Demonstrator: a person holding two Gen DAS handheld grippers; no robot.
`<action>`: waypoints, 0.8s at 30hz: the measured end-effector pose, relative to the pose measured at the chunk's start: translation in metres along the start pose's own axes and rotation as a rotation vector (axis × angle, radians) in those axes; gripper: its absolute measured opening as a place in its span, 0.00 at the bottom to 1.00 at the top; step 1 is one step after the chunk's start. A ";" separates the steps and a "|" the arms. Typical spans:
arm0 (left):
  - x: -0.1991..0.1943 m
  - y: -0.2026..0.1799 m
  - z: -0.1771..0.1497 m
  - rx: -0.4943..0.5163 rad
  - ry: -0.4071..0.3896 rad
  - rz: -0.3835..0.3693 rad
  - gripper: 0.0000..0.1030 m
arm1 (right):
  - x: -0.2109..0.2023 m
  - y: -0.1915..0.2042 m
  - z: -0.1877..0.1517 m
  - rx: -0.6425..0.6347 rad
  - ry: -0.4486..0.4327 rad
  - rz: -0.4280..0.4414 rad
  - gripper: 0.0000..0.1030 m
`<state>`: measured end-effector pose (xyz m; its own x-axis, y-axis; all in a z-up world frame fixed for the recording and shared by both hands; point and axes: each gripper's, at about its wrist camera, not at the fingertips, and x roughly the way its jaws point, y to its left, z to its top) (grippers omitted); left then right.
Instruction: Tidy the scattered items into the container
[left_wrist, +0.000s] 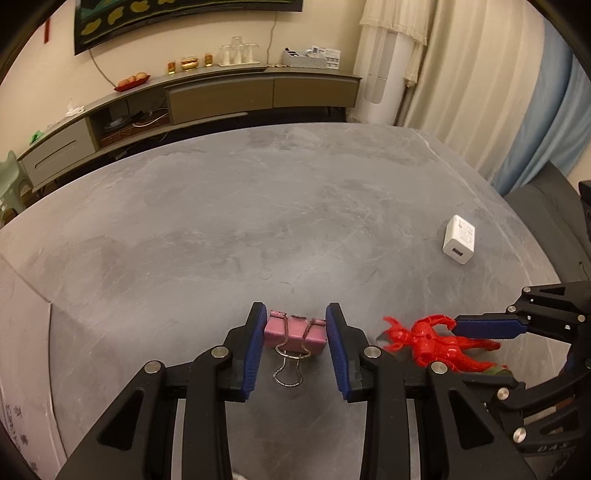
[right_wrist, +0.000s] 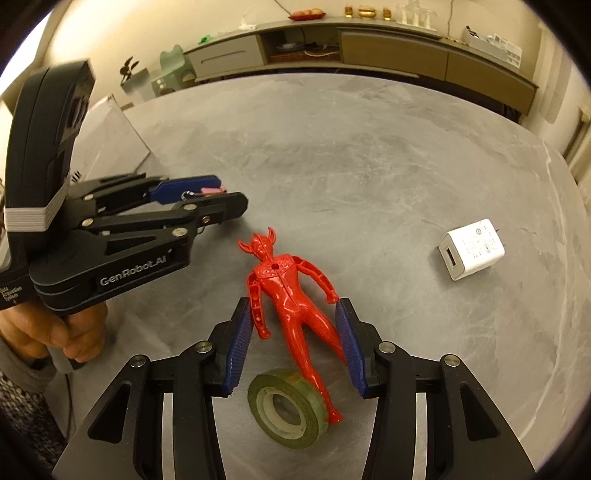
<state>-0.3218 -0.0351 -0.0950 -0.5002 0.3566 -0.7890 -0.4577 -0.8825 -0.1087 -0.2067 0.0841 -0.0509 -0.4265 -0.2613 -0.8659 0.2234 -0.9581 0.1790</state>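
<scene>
Grey stone-look table fills both views, a low sideboard running along the far wall; the left gripper has its blue pads spread to either side of the pink binder clip, near it but not clearly pressing, while the right gripper stands spread around the legs of the red toy figure; neither has closed yet, I judge; to do this well, each should close squarely on the body, the clip across its flat sides and clear of the wire handles, the figure at the thighs so it will not swivel; a roll of green tape lies touching the figure's leg and may get dragged; a white charger sits well apart; the clear container waits beyond the left gripper
</scene>
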 end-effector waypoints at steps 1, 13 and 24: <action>-0.003 0.000 -0.001 -0.005 -0.003 0.002 0.33 | -0.002 0.000 0.001 0.006 -0.007 0.007 0.24; -0.040 -0.007 -0.013 -0.008 -0.012 0.023 0.33 | -0.008 0.003 -0.006 -0.042 -0.043 -0.044 0.29; -0.095 -0.016 -0.028 0.022 -0.038 -0.003 0.33 | 0.001 -0.021 -0.003 0.070 -0.035 0.010 0.28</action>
<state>-0.2460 -0.0640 -0.0353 -0.5263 0.3705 -0.7653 -0.4748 -0.8747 -0.0970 -0.2093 0.1043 -0.0563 -0.4556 -0.2735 -0.8471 0.1667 -0.9610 0.2206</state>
